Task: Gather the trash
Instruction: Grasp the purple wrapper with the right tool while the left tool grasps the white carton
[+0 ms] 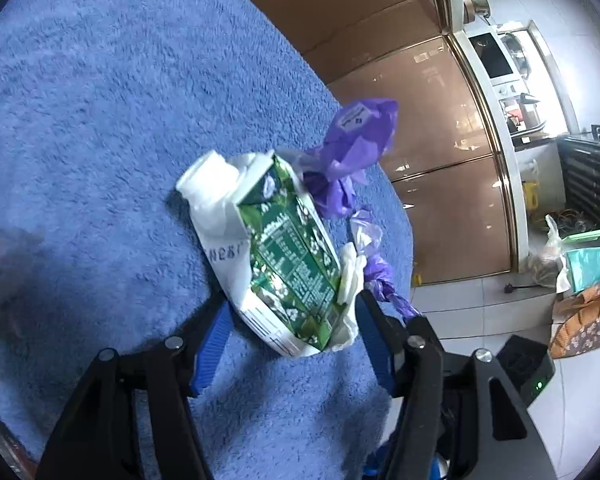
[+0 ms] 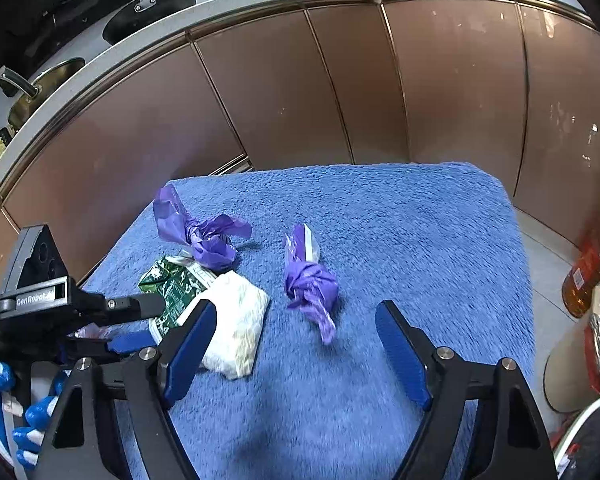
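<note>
Nothing looks collected yet: the carton [image 1: 284, 256], the tissue wad [image 2: 238, 322] and 2 purple bags [image 2: 310, 284] lie on the blue-covered table [image 2: 400, 232]. The left hand-held gripper [image 1: 292, 340] brackets the carton's base, seemingly not clamped; the right hand-held gripper [image 2: 296, 352] hangs unclenched, empty.

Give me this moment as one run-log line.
left gripper: open jaws astride green carton | right gripper: open, nearing knotted purple bag | tissue wad, second purple bag on blue towel
</note>
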`<control>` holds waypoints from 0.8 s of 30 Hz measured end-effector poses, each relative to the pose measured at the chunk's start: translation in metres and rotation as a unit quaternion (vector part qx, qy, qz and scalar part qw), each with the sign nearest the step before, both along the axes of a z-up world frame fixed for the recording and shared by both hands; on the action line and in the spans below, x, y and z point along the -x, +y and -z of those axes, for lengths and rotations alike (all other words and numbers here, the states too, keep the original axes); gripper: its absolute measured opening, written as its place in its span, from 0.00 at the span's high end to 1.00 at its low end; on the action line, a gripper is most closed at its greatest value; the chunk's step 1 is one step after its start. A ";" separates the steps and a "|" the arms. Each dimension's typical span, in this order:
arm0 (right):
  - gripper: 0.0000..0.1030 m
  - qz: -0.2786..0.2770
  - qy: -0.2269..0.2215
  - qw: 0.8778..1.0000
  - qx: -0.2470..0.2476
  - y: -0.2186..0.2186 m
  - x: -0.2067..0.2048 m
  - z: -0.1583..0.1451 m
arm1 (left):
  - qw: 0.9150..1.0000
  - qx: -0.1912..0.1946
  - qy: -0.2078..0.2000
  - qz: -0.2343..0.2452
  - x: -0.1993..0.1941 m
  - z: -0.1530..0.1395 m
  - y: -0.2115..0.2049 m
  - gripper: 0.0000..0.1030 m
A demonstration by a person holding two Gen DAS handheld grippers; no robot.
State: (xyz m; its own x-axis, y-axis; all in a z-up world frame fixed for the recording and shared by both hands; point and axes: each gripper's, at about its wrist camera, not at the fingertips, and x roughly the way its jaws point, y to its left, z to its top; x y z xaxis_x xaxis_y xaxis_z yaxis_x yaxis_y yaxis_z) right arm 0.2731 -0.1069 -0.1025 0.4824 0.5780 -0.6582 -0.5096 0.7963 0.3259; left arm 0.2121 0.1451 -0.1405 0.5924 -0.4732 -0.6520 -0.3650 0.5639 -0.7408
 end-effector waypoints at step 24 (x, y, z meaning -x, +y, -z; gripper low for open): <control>0.69 -0.013 0.055 0.998 -0.017 0.008 -0.026 0.024 | 0.998 0.051 -0.012 -0.026 -0.006 0.011 0.012 0.85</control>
